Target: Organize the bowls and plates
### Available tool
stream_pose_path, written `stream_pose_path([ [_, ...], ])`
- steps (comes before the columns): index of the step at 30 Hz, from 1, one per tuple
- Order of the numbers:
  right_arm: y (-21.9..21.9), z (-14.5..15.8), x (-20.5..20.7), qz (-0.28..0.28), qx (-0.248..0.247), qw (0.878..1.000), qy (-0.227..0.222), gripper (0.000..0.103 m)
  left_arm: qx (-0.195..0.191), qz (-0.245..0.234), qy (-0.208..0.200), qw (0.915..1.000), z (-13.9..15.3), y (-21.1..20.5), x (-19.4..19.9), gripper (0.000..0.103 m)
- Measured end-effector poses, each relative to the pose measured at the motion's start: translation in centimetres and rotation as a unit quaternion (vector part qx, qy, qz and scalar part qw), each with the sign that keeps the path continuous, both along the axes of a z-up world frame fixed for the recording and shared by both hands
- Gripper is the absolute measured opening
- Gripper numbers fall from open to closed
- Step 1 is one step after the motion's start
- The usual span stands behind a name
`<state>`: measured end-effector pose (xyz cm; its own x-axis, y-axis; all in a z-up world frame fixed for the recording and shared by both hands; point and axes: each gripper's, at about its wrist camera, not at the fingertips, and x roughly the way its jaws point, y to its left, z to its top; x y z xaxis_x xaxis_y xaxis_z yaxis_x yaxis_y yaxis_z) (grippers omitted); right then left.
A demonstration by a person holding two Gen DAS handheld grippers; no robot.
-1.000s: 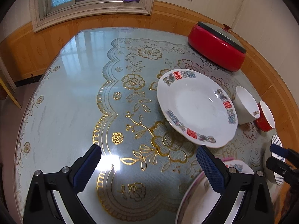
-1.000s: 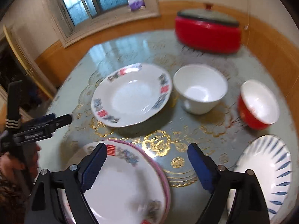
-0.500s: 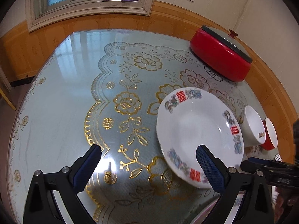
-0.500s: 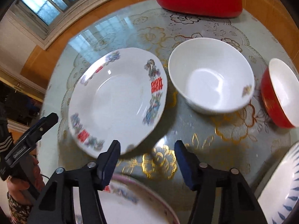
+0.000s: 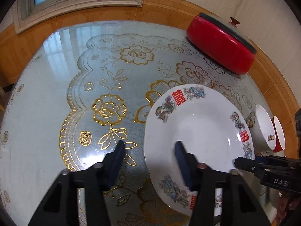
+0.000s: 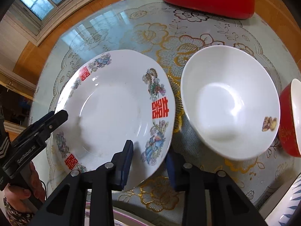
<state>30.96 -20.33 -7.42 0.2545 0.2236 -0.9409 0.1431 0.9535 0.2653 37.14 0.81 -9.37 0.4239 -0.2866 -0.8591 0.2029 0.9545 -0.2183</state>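
Two claws meet at one white plate with red double-happiness characters and dragon prints.

Left wrist view: the left claw (image 5: 148, 150) points steeply down at the surface (image 5: 56, 101), which wears a pale cloth with gold flowers. Its jaws have just been closing and now stand at a middling gap, straddling the near-left rim of the plate (image 5: 199, 124): one blue finger (image 5: 117, 158) is outside over the cloth, the other is over the plate's well. Whether the pads press on the rim cannot be told. At right the tip of the right claw (image 5: 244, 164) reaches the plate's near-right rim. Beyond the plate lie a white bowl (image 5: 264, 130) and, just behind it, a red bowl (image 5: 279, 133). A red lidded pot (image 5: 220, 45) stands at the far edge.

Right wrist view: the right claw (image 6: 149, 156) has also just been closing. Its jaws are narrow, with the plate's (image 6: 112, 109) near-right rim between them, one finger above the rim and one below; contact is not clear. The left claw's tip (image 6: 58, 115) sits at the plate's left edge, gripped by a hand (image 6: 20, 190). The white bowl (image 6: 229, 103) stands just beside the plate, the red bowl (image 6: 290, 120) beside that. A blue-patterned plate (image 6: 287, 207) shows at the lower right corner.
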Motion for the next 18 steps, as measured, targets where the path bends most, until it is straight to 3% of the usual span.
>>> stream_pose_path([
  [5,0.4,0.0,0.2,0.005,-0.004,1.0,-0.001,0.033,0.012,-0.005,-0.005,0.9999,0.0,0.3,-0.9,0.043],
  [14,5.7,0.2,-0.6,0.066,0.029,0.997,0.001,0.035,0.032,0.005,-0.007,0.9995,-0.1,3.4,-3.7,0.042],
  [18,6.2,0.4,-0.1,0.064,0.036,0.997,0.002,0.036,0.015,0.029,0.0,0.9995,-0.1,5.2,-4.1,0.053],
])
